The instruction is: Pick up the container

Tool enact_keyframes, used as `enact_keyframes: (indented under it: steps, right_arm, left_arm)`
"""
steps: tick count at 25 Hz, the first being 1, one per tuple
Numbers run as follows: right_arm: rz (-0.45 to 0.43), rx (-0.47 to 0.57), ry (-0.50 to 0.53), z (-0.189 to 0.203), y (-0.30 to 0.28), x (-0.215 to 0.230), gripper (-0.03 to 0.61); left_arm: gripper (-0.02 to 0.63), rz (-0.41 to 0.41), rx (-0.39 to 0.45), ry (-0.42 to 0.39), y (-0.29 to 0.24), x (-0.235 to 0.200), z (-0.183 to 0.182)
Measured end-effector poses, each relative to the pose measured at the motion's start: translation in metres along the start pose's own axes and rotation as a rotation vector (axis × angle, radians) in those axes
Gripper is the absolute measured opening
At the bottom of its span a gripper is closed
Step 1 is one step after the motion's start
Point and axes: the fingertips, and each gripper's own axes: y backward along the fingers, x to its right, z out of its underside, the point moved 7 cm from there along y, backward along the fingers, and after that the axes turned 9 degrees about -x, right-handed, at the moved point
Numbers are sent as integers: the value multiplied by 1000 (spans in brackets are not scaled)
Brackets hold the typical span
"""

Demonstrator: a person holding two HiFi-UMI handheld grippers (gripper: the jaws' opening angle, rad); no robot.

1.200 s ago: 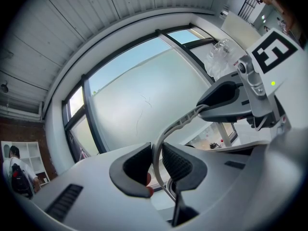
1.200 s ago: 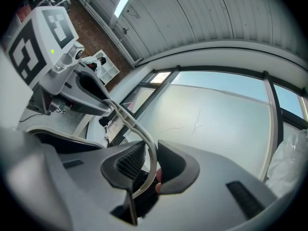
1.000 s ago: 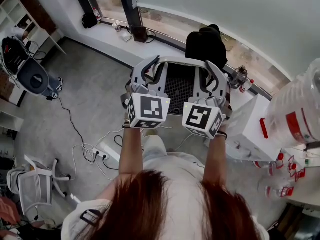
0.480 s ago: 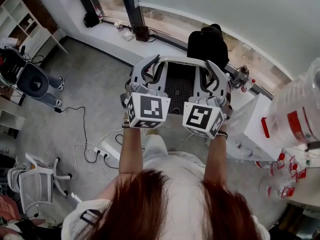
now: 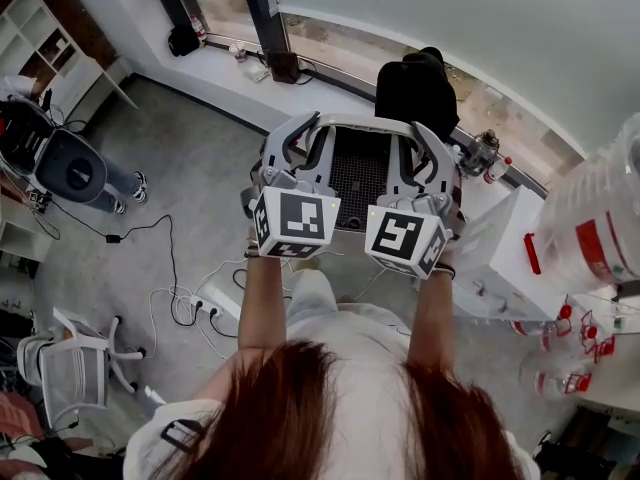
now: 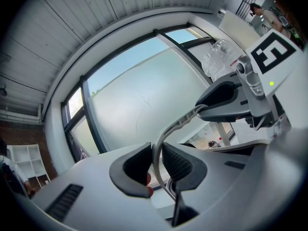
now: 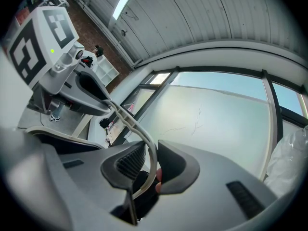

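Grey container (image 5: 365, 120): pale rim with a dark mesh inside; held off the floor in front of the person, between the two grippers.
Container rim, left gripper view (image 6: 168, 134): thin pale strip that rises from between the ribbed pads and curves across to the other gripper.
Container rim, right gripper view (image 7: 140, 131): same thin strip, running down into the gap between the pads.
Left gripper (image 5: 305, 138): jaws drawn in on the container's rim at its left side, pads pressing the strip from both sides (image 6: 157, 162); nothing else between them.
Right gripper (image 5: 418, 146): jaws clamped on the rim at the container's right side, strip pinched between the pads (image 7: 151, 165).
Marker cubes: one on each gripper, black-and-white squares facing up toward the head camera.
Arms: both of the person's forearms stretched forward, roughly side by side.
Floor (image 5: 190, 198): grey; a white power strip (image 5: 200, 308) with trailing cables lies on it, left of the person.
Office chair (image 5: 70, 368): white-framed, at lower left, well apart from the container.
Clear jug (image 5: 595, 218): large, with a red label, at the right edge.
White box (image 5: 500, 258): beside the jug, right of the right gripper.
Window (image 6: 139, 105): wide, dark-framed, facing both grippers.
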Motion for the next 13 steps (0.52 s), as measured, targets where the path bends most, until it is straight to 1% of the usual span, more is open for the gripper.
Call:
enact_keyframes:
  steps: [13]
  right_arm:
    - [-6,-2,6,-2,2,-6,92]
  left_arm:
    - [81,-2,-7,5,4,-2,6]
